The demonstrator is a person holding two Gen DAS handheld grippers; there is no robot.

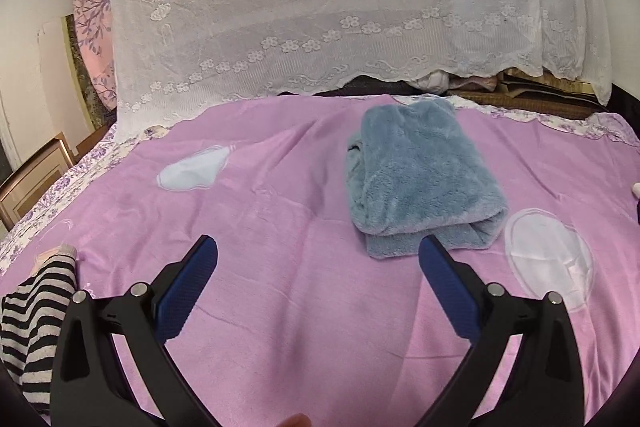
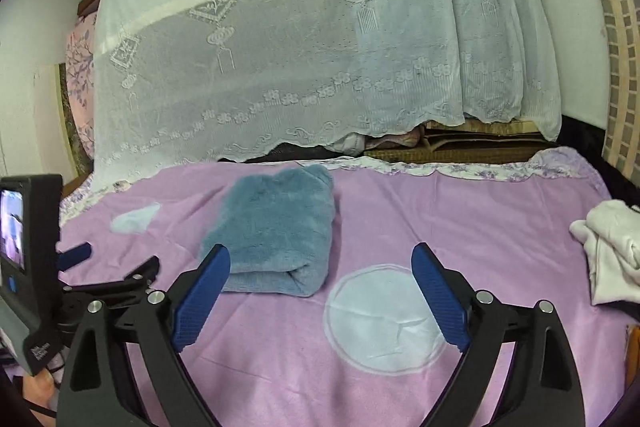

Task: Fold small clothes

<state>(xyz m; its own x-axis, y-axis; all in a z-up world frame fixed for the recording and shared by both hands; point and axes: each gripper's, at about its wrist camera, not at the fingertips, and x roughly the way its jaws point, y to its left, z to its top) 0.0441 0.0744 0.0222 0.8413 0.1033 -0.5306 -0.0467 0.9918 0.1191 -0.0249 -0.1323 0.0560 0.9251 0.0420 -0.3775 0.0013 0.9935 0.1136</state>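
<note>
Left wrist view: the left gripper [image 1: 318, 247] is held spread wide and empty above the pink sheet [image 1: 280, 307]; the folded blue garment [image 1: 420, 179] lies just ahead. Right wrist view: the right gripper [image 2: 320, 257] is likewise spread, empty; the garment [image 2: 276, 231] lies ahead-left, a white cloth [image 2: 608, 247] at right.

1. A bed [image 1: 280, 307] with a pink sheet fills the lower frame.
2. A white lace curtain [image 1: 320, 7] hangs across the upper half.
3. A white wall [image 1: 36, 75] stands at left.
4. A tiled wall [image 2: 620, 67] shows at upper right.
</note>
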